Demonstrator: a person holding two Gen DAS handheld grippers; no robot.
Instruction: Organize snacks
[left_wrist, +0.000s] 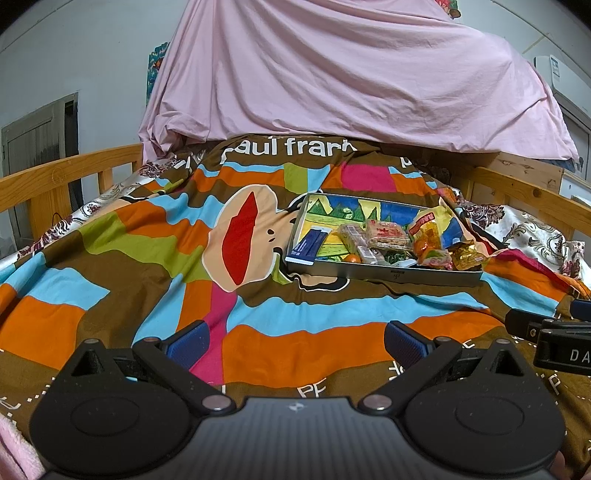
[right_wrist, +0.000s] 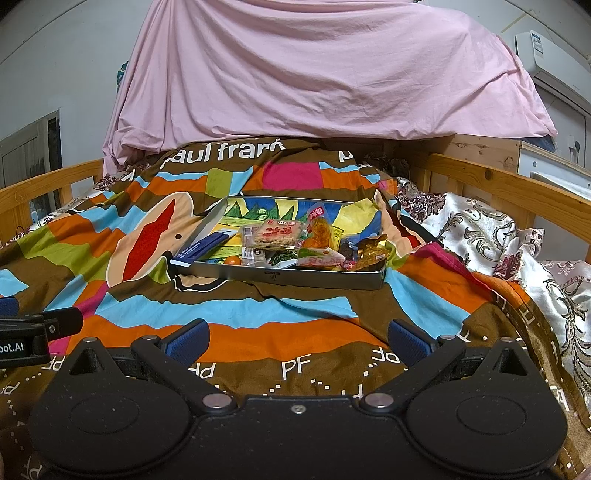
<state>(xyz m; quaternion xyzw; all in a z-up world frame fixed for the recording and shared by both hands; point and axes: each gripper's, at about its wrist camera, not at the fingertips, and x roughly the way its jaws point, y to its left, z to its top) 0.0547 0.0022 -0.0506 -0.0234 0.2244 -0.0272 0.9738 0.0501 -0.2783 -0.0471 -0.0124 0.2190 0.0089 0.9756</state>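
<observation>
Readable print on bedding and grippers

The bedspread (right_wrist: 295, 306) reads "paul fran…" ahead of the claw and "PF" just before it (repeated); the left gripper (right_wrist: 26, 332) shows "…oot.AI", the right gripper (left_wrist: 554, 336) "DA…".

Your right gripper (right_wrist: 297, 341) hovers over the colourful bedspread (right_wrist: 303, 314) with its blue-padded fingers (right_wrist: 186, 339) spread wide and nothing between them. At twelve o'clock, well apart from it, a shallow metal tray (right_wrist: 280, 277) lies on the bedspread holding a heap of snack packets (right_wrist: 280, 236), a dark blue box (right_wrist: 201, 248) leaning on its nine o'clock wall, and a small orange (right_wrist: 232, 261) by the near wall. At nine o'clock the tip of your left gripper (right_wrist: 40, 325) pokes in from the frame's edge, and a pink sheet (right_wrist: 314, 74) hangs beyond the tray.
</observation>
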